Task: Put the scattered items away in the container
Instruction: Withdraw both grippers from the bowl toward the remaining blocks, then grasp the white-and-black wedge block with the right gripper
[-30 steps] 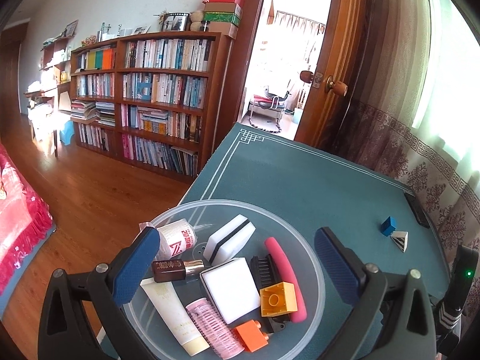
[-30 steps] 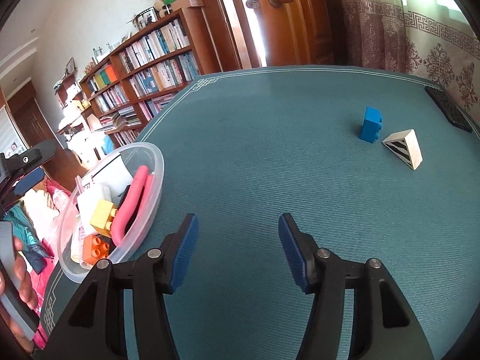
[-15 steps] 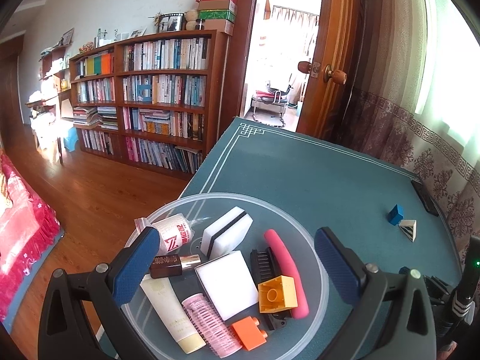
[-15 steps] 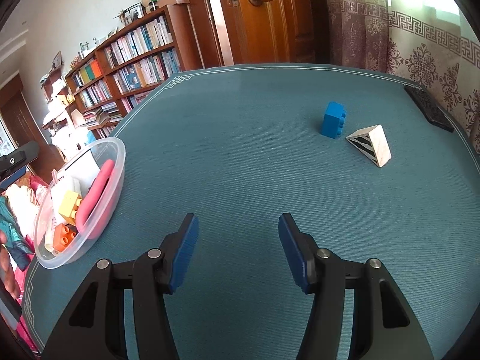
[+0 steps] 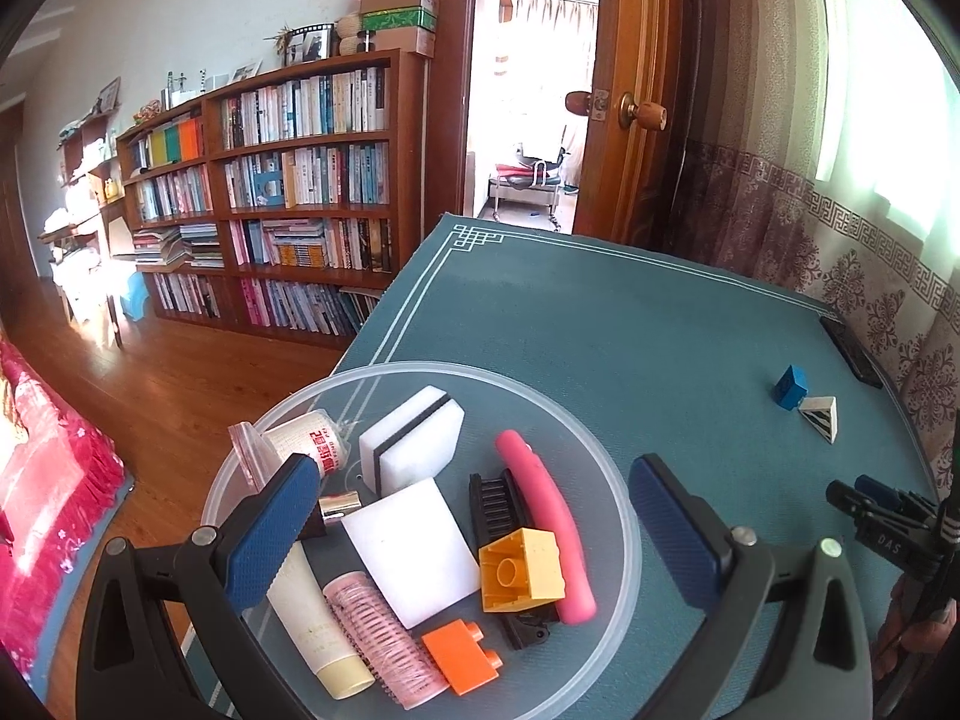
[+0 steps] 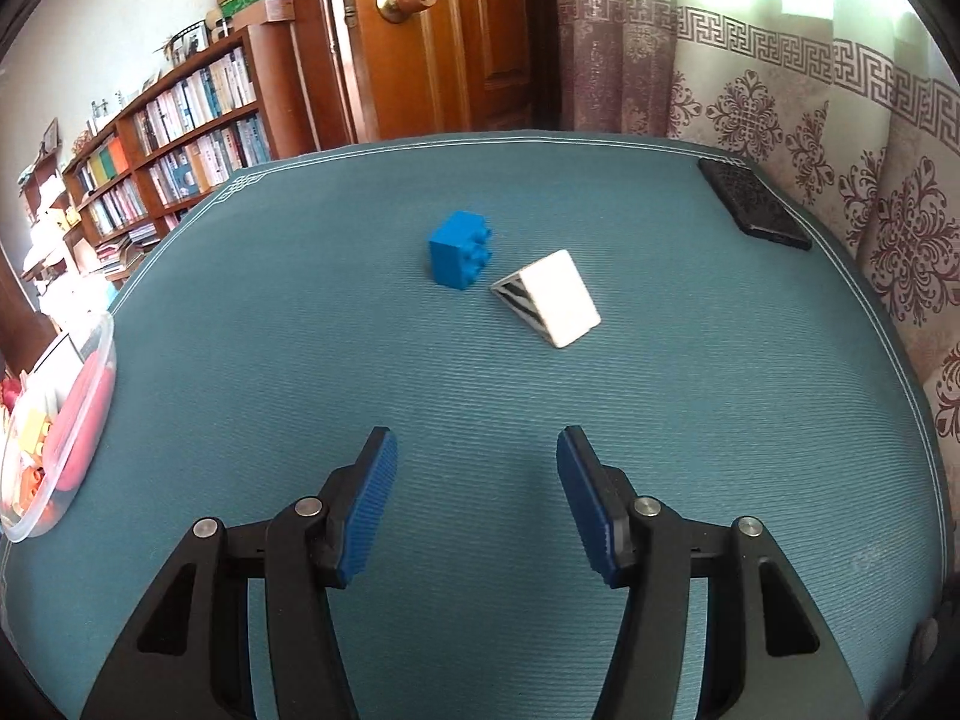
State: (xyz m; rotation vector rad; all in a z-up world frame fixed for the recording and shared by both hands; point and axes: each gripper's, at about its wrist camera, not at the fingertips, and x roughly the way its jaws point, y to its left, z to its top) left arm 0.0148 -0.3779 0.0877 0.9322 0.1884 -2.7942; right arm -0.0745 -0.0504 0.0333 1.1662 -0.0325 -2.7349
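A clear round container sits near the table's left edge, holding sponges, a pink brush, a yellow brick, an orange brick, a tube, a curler and a small bottle. My left gripper hovers open just above it, holding nothing. Out on the teal table lie a blue brick and a white wedge with a striped face, side by side. My right gripper is open and empty, low over the cloth, a short way in front of those two. The container's edge shows at the far left of the right wrist view.
A black phone lies near the table's far right edge by the curtain. A bookcase, an open door and wooden floor lie beyond the table's left side. In the left wrist view the blue brick and wedge sit far right.
The right gripper has swung right and forward, so the blue brick and wedge now sit straight ahead and closer, and the container has slid to the frame's left edge. The left gripper barely moved.
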